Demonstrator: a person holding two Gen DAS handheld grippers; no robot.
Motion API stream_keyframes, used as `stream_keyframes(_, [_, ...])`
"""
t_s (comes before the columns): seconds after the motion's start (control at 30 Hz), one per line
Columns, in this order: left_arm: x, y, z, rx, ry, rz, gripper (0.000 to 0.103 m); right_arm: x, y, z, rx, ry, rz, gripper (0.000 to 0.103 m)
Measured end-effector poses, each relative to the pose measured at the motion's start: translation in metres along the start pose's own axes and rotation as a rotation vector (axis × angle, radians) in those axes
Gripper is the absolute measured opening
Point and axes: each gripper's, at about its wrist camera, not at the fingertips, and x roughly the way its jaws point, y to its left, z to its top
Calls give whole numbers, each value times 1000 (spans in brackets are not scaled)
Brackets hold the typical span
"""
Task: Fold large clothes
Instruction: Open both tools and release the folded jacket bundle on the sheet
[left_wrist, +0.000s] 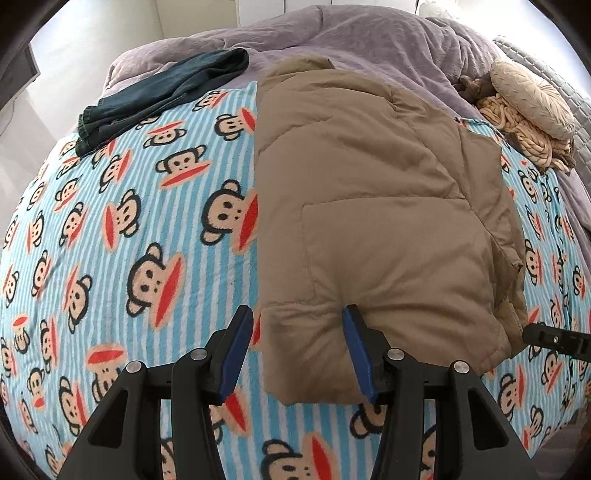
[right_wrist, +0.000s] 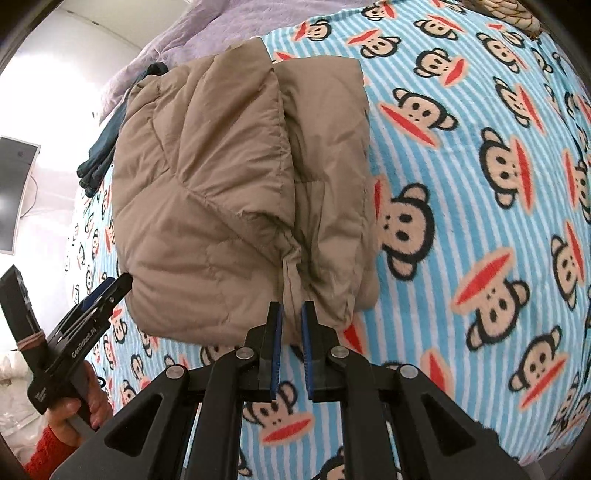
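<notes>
A tan puffy jacket (left_wrist: 369, 192) lies folded on the blue striped monkey blanket (left_wrist: 129, 221). My left gripper (left_wrist: 295, 317) stands open over the jacket's near left corner. Its right finger (left_wrist: 352, 332) dents the hem, and its left finger (left_wrist: 240, 332) is over the blanket just beside the jacket's edge. In the right wrist view the jacket (right_wrist: 221, 166) shows stacked layers. My right gripper (right_wrist: 291, 317) is shut on a puckered bunch of the near hem, which is drawn up toward it. The left gripper (right_wrist: 118, 284) shows there at the jacket's lower left corner.
Folded dark teal trousers (left_wrist: 162, 96) lie at the far left of the blanket. A purple duvet (left_wrist: 351, 33) covers the far side of the bed. A cream round cushion (left_wrist: 532, 92) sits on knitted fabric at the far right. A hand with a red sleeve (right_wrist: 48, 443) holds the left gripper. A dark screen (right_wrist: 14, 192) stands beyond the bed.
</notes>
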Motion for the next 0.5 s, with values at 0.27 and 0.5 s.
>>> stream_keyframes(0.27, [-17,0,-5,-5,26,-7,52,-15,10,-24,-14,3,-10,12])
stream_keyframes(0.5, [-40,-6,-18,15,47,-26,52,-30,19,-43,-25,-27,-19,54])
